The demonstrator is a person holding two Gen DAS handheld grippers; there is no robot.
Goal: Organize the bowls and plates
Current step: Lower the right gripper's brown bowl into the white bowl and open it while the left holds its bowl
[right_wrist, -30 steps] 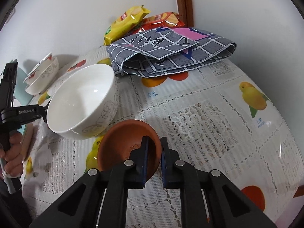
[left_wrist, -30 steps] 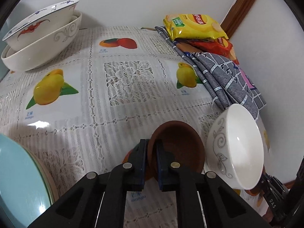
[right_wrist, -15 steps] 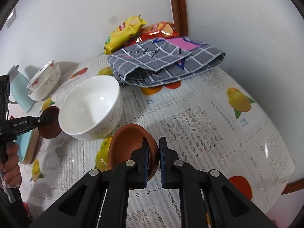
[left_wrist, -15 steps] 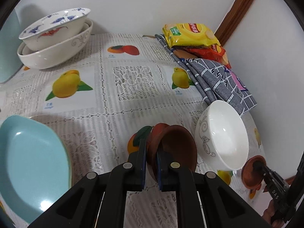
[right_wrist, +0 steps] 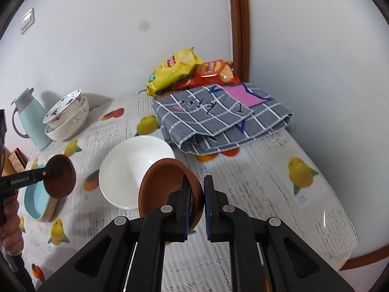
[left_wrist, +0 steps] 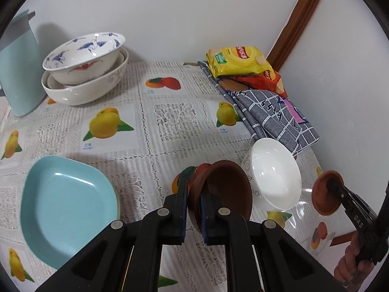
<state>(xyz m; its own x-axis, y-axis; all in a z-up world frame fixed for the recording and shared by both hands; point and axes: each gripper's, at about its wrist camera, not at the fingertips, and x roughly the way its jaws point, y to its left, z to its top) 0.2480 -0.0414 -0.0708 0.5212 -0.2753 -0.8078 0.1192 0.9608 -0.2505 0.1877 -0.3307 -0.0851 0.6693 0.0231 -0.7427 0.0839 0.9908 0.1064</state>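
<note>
left gripper (left_wrist: 194,203) jaws clamped on dark brown bowl (left_wrist: 226,189) rim, lifted over worktop (left_wrist: 150,131); right gripper (right_wrist: 196,203) jaws pinch brown saucer (right_wrist: 167,185), airborne. thin rim grips may slip, striking white bowl (left_wrist: 274,175) between.

Both fisheye views look forward along their own jaws, raised over the table (left_wrist: 175,121) and tilted down at it. The left wrist view faces the back wall from the near left. The right wrist view looks from the near right toward the corner. The 2 views share the white bowl (left_wrist: 274,172) (right_wrist: 131,170), stacked bowls (left_wrist: 85,73) (right_wrist: 68,119), grey cloth (left_wrist: 274,116) (right_wrist: 218,116) and each other's gripper.
</note>
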